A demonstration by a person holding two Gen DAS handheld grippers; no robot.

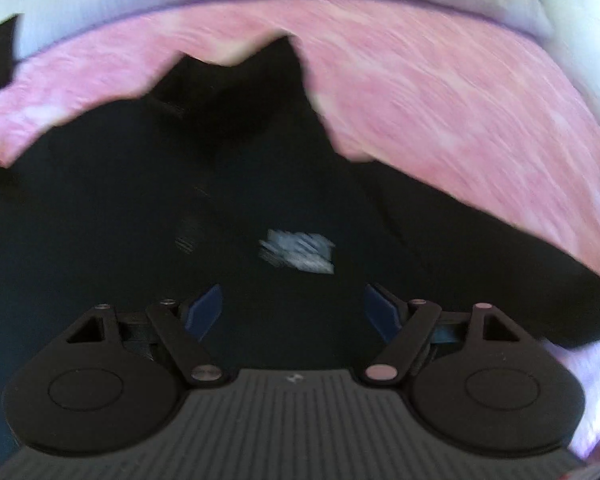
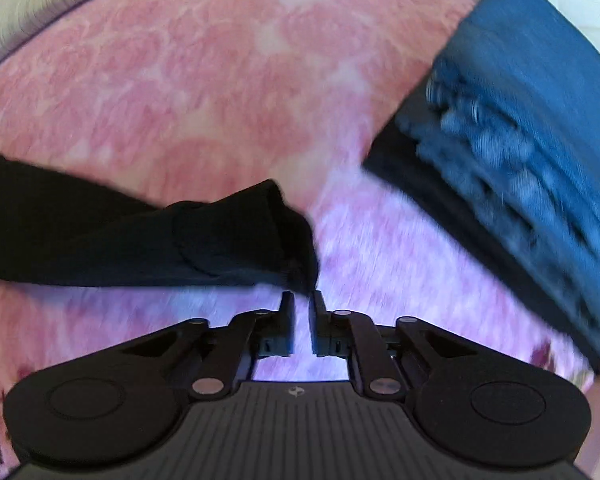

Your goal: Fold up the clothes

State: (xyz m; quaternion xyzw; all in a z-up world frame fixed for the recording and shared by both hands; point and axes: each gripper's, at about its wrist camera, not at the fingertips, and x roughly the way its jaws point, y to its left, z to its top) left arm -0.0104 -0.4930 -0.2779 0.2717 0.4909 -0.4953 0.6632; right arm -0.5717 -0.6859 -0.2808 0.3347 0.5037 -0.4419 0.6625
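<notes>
sleeve (image 2: 236,236) of the dark garment (image 1: 180,208) lay on the pink blanket (image 2: 204,80), its cuff at the nearly closed right gripper (image 2: 301,300); grip unclear. left gripper (image 1: 296,308) hovered wide open, empty, over the garment. best to pinch the cuff firmly before folding inward.

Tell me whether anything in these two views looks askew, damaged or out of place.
Nothing looks damaged or spilled. The black garment lies crumpled and unfolded on the pink blanket, its sleeve end just ahead of the right gripper. The folded blue clothes are stacked neatly. Both views are motion-blurred.
</notes>
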